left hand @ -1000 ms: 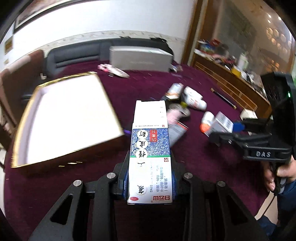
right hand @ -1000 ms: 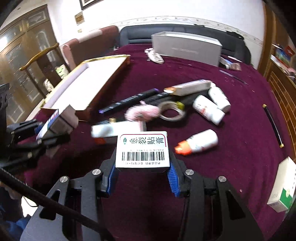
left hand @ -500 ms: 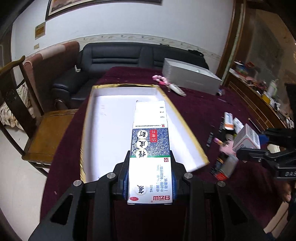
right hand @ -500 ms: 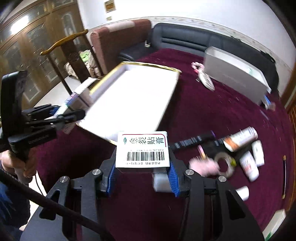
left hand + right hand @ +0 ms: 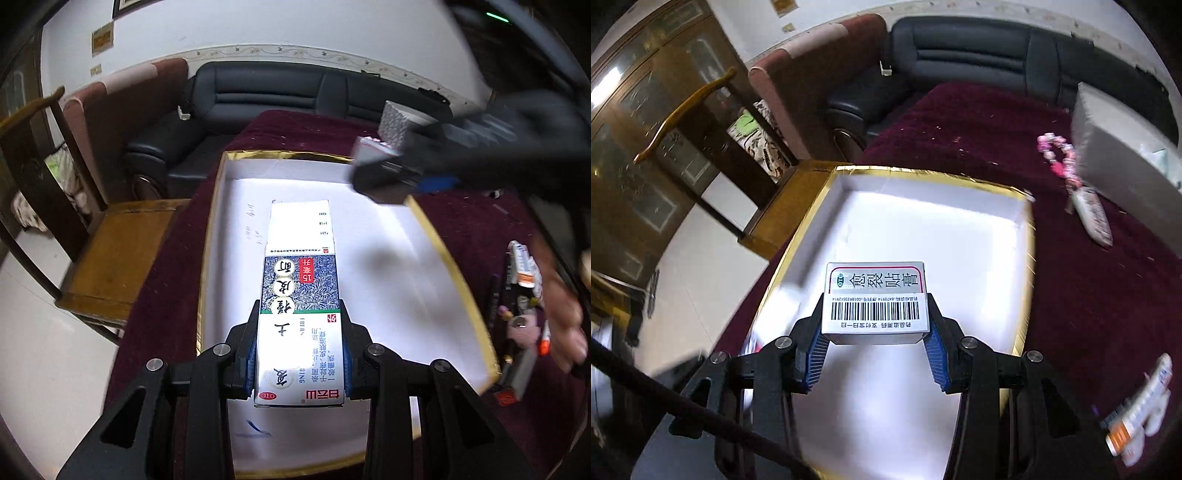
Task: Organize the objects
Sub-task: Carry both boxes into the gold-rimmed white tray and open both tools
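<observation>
My left gripper is shut on a long blue-and-white medicine box and holds it over the white, gold-rimmed tray. My right gripper is shut on a small white box with a barcode and holds it above the same tray. In the left wrist view the right gripper with its box shows blurred over the tray's far right corner. The tray floor under both boxes is bare.
The tray lies on a dark red tablecloth. Tubes, pens and a pink item lie right of the tray. A grey box and pink beads lie beyond it. A wooden chair stands left of the table.
Both grippers have swung left from the pile of objects to above the tray, each keeping its box. The right gripper has moved in over the tray's far corner.
</observation>
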